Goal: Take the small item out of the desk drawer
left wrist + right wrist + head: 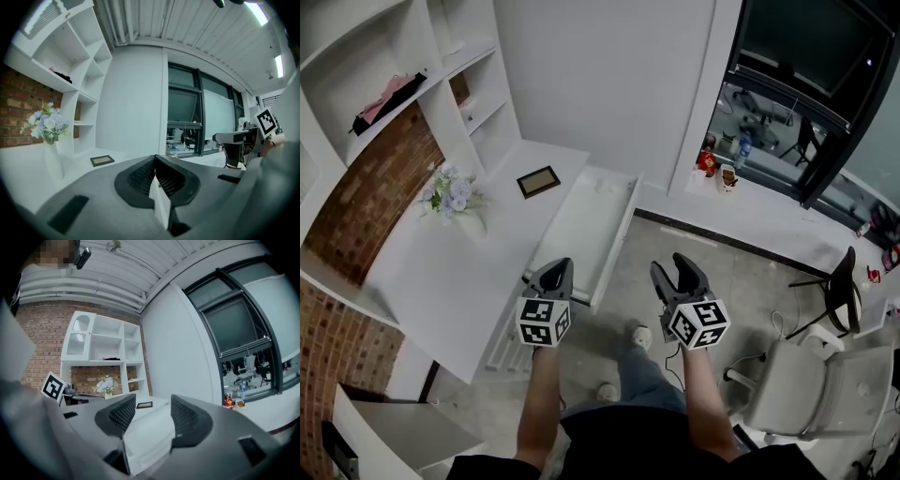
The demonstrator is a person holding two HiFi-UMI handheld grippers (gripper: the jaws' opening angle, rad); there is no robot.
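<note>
The white desk drawer (623, 225) stands pulled out from the desk (441, 272). A small pale item (602, 185) lies at its far end, too faint to make out. My left gripper (553, 272) is shut and hovers over the drawer's near left corner. In the left gripper view its jaws (154, 164) meet at the tips, with the white drawer front showing below them. My right gripper (680, 275) is open, in the air just right of the drawer's front. In the right gripper view the drawer (150, 430) shows between its jaws (152, 411), which hold nothing.
A framed picture (538, 181) and a vase of flowers (450, 195) stand on the desk. White shelves (412, 84) rise behind it. A grey chair (811, 384) and a black chair (842, 281) are at the right, and small things sit on the window sill (717, 169). The person's shoes (640, 335) are below the grippers.
</note>
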